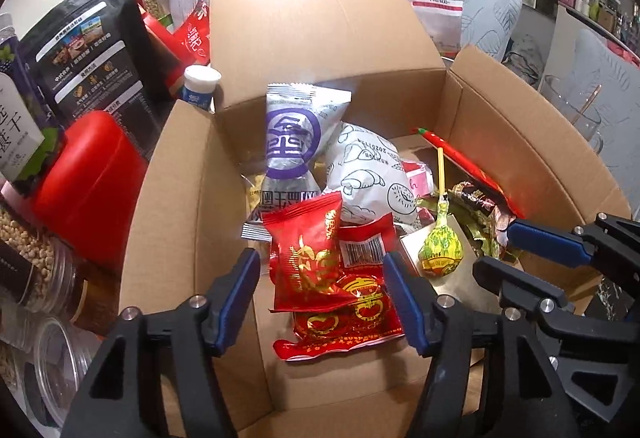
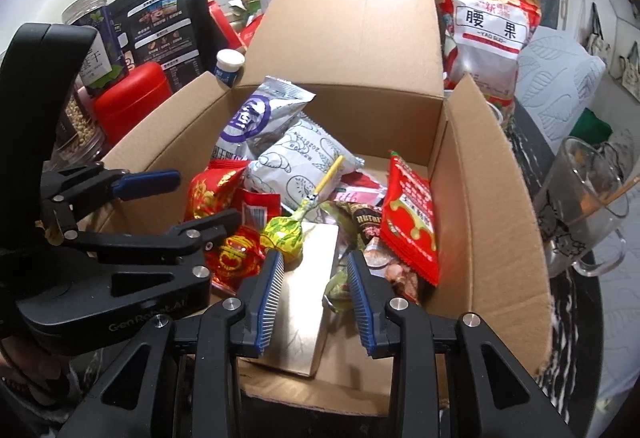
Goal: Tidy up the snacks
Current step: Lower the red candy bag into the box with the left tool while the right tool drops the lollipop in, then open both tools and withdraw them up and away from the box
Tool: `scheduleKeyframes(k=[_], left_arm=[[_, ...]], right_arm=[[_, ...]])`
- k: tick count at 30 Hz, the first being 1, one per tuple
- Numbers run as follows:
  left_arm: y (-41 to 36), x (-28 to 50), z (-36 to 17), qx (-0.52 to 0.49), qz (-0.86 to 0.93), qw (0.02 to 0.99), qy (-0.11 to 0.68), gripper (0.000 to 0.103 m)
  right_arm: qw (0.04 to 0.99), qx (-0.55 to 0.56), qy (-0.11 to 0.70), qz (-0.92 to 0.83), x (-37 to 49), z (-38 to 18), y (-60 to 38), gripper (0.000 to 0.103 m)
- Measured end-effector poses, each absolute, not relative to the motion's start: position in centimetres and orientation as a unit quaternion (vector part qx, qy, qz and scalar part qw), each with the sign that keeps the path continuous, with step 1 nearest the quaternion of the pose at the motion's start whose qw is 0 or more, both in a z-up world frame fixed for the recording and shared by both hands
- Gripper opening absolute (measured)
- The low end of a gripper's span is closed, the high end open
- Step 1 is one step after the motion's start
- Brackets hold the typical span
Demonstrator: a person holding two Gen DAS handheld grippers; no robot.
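Snacks fill the cardboard box (image 1: pixel 168 166). From the left wrist, the left tongs (image 1: pixel 320 294) hang released above the red foil packets (image 1: pixel 316 262) at 6 o'clock: light, slick and crinkly, probably best pinched at a sealed edge. At 3 o'clock sits the lollipop (image 1: pixel 440 244).

From the right wrist, the right tongs (image 2: pixel 316 290) gape unclenched over a flat silver box (image 2: pixel 304 302), stiff and smooth; the lollipop's stick seems the safer hold.
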State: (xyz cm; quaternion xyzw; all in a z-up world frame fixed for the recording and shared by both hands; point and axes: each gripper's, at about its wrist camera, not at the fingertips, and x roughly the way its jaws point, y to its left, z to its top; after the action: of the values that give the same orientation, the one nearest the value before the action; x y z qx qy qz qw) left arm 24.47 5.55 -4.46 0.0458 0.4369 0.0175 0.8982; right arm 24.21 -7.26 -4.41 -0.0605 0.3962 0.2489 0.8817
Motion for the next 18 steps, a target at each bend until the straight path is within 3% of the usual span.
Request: scheduleKeyframes(k=[18], left_arm=[[4.8, 23.1, 0.0, 0.027, 0.009, 0.921, 0.388, 0.063]], right_arm=[[0.902, -0.053, 0.355, 0.240, 23.2, -0.3, -8.4, 0.034]])
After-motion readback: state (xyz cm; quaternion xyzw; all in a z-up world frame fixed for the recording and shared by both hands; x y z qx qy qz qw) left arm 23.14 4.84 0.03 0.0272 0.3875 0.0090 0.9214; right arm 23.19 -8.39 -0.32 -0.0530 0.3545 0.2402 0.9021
